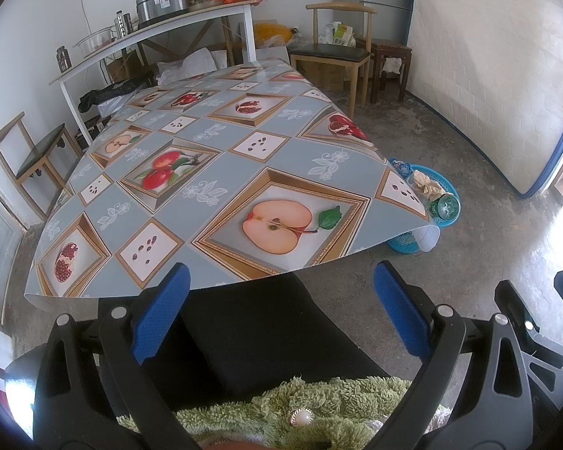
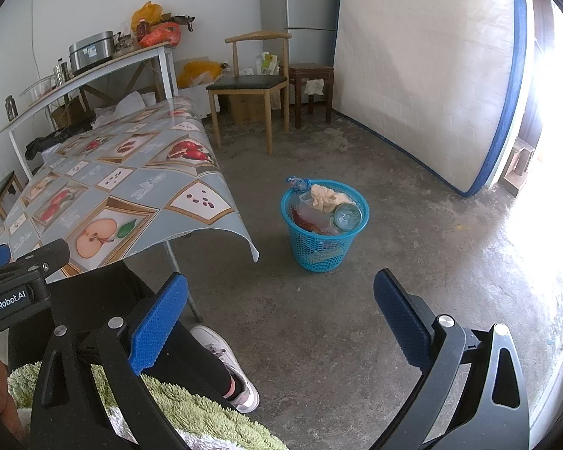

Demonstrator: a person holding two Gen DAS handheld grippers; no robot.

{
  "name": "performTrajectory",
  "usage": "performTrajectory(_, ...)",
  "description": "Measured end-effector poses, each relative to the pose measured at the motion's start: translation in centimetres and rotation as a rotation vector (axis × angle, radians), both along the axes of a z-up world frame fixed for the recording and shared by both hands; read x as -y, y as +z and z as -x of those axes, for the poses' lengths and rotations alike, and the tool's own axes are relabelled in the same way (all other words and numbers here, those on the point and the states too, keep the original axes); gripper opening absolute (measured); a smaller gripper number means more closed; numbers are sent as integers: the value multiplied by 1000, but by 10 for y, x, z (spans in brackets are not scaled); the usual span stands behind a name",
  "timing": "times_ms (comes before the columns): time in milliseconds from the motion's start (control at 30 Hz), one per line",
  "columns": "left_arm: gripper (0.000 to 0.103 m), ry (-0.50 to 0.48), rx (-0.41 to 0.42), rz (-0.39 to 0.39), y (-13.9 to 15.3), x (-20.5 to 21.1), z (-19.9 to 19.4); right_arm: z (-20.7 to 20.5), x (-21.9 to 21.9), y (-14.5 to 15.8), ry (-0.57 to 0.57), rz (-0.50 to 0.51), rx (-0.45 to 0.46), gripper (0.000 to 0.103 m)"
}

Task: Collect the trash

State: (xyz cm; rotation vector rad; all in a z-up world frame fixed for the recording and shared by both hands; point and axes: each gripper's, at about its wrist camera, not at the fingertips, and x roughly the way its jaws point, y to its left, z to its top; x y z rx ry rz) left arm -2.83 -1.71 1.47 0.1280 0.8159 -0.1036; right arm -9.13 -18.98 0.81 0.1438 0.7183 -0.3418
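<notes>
Blue pads tip both tools, and each stands spread wide with nothing between its fingers. Furthest left, the worktop (image 1: 206, 172) carries a fruit-patterned cloth whose near right corner droops over the edge. The left hand-held gripper (image 1: 281, 315) is held low in front of the person's lap, aimed across the cloth toward the far wall, fingers level and apart. To its right, the right hand-held gripper (image 2: 281, 322) hangs over the bare concrete floor (image 2: 413, 225), tilted downward and pointing toward the waste basket (image 2: 321, 251). That basket, a blue mesh one, stands upright on the floor just beside the worktop's drooping corner, mouth facing up. Inside it lie crumpled paper (image 2: 328, 195), a red wrapper (image 2: 306, 217) and a green can (image 2: 347, 215) lying tilted with its round end facing up and out. Further right, a mattress (image 2: 424, 67) leans on edge against the wall.
</notes>
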Motion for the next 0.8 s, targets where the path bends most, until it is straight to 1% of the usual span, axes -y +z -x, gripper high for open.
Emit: performTrajectory(800, 94, -2, -4, 1, -2, 0, 3, 0, -2, 0, 1, -2, -2, 97)
